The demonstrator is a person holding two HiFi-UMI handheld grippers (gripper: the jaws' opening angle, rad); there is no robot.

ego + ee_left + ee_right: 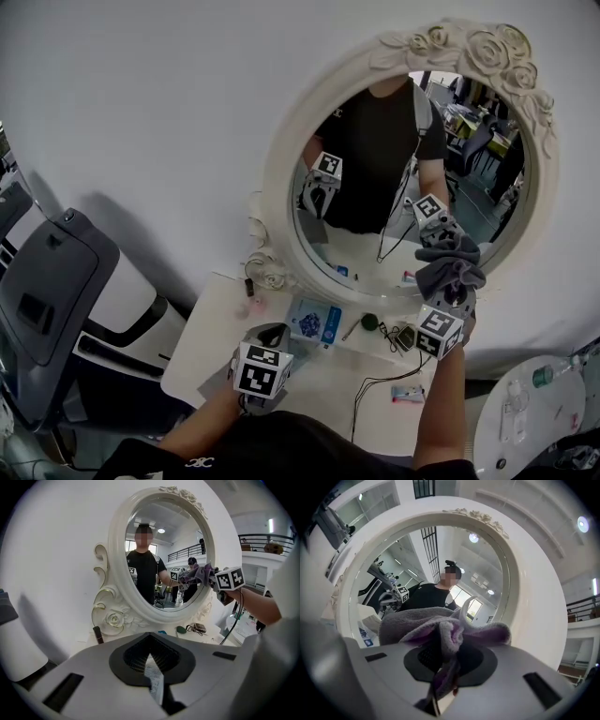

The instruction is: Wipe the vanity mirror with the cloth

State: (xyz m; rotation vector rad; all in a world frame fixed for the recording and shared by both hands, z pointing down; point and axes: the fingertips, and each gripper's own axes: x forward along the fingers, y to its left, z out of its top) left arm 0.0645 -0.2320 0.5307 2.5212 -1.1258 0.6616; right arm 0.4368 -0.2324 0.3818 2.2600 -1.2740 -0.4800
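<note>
The oval vanity mirror (375, 202) in a white frame carved with roses stands on a white table (202, 352) against the wall. My right gripper (448, 284) is shut on a grey and purple cloth (451, 263), which lies against the lower right of the glass. The right gripper view has the cloth (440, 630) bunched between the jaws, with the mirror frame (520, 597) close ahead. My left gripper (267, 339) hangs low over the table, shut and holding nothing. Its own view looks up at the mirror (164, 564), the cloth (199, 575) and the right gripper (213, 579).
On the table below the mirror lie a blue booklet (314, 321), a dark green round item (369, 321), a small black object with cables (405, 337) and a lipstick (248, 287). A grey chair (56, 272) stands at the left. A round white side table (525, 422) is at the lower right.
</note>
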